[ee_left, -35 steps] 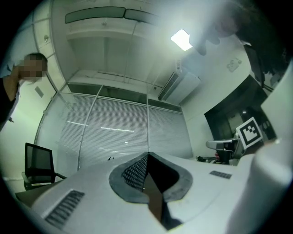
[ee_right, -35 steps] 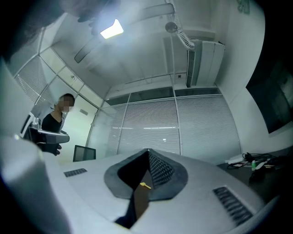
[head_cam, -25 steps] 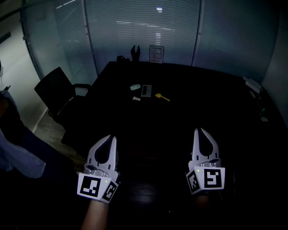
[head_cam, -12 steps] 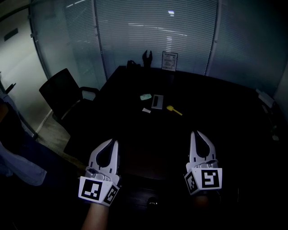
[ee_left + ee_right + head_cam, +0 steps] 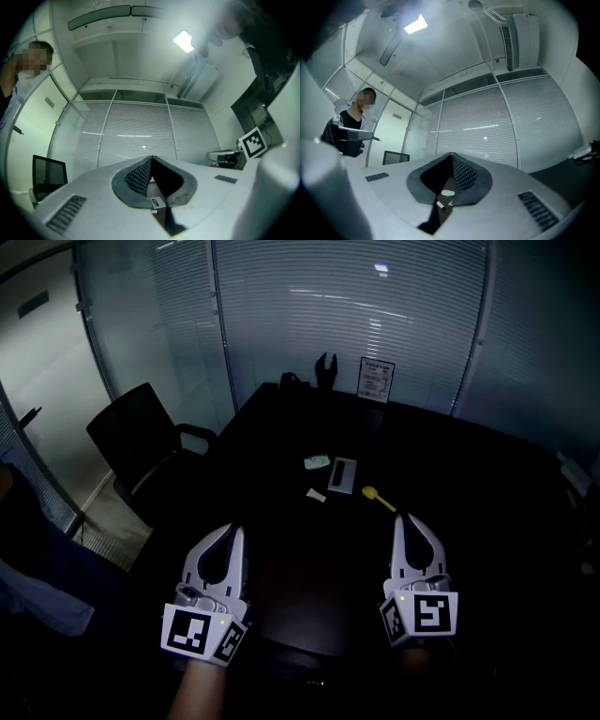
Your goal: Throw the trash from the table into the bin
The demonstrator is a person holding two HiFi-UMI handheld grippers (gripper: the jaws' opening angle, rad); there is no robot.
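At the far left edge of the head view a person's pale sleeve (image 5: 42, 589) shows. Right of it a black office chair (image 5: 141, 439) stands by the left side of the dark counter (image 5: 469, 493).

The left hand-held gripper (image 5: 234, 531) hangs over the near edge of the counter, pointing away toward the far wall. In the left gripper view its jaws meet at the tips, clenched with nothing between them.

The trash lies mid-counter, well apart from both tools. A small white scrap (image 5: 316, 494) is nearest. A pale green crumpled wrapper (image 5: 317, 462) lies behind it, and a flat grey rectangular packet (image 5: 342, 474) sits just right of the wrapper. A small yellow piece (image 5: 378, 497) lies further right, apart from the packet.

At the counter's far edge a white framed notice (image 5: 376, 380) stands upright before the blind-covered glass wall (image 5: 347, 315).

The right hand-held gripper (image 5: 410, 519) hovers over the near right part of the counter, level with the left one. Its jaws are likewise clenched and empty.
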